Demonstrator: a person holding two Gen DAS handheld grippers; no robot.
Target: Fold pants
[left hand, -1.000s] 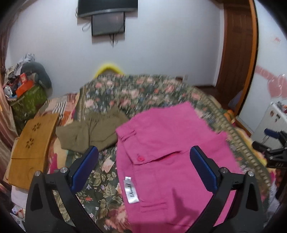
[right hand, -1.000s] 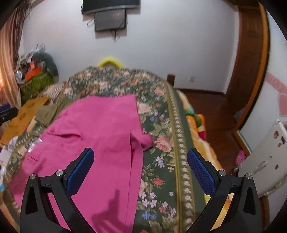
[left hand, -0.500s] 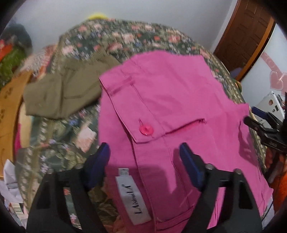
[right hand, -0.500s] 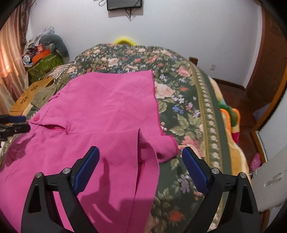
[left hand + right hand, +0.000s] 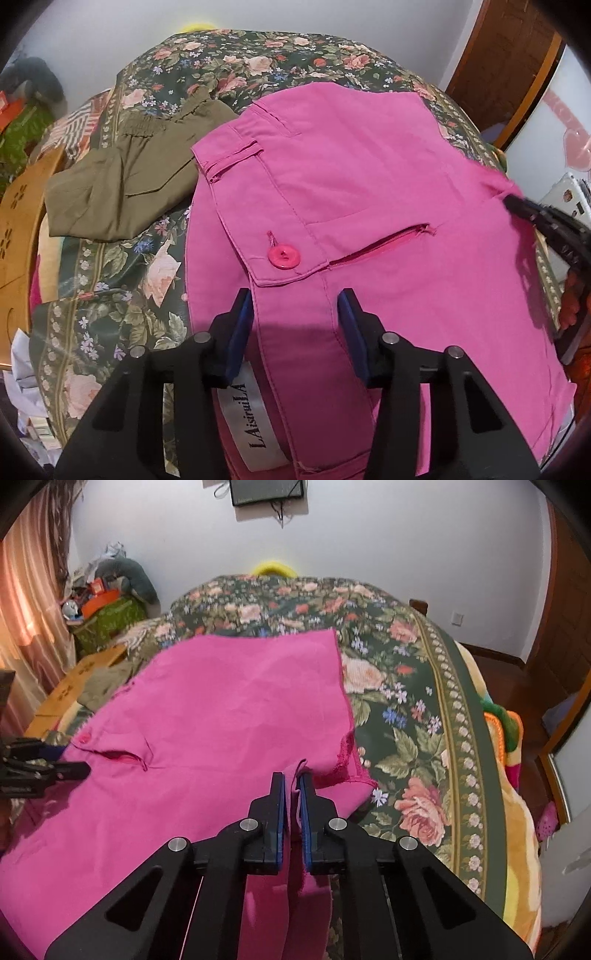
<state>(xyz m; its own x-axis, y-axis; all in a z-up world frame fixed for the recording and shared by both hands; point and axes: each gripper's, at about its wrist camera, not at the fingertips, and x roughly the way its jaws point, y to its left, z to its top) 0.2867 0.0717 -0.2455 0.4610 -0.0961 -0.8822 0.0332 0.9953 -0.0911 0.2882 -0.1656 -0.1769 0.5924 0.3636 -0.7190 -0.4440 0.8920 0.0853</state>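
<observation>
Jaws pinching rumpled pink pants (image 5: 221, 716)

Pink pants (image 5: 369, 177); olive shorts (image 5: 118, 184); dk green floral bedspread (image 5: 406, 686).

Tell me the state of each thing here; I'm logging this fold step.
pink pants: spread flat on the bed, button unfastened, fly open.
right gripper: shut on a raised fold of the pants.
left gripper: half open, over the waistband.
olive garment: folded, beside the pants.
floral bedspread: laid over the bed.
</observation>
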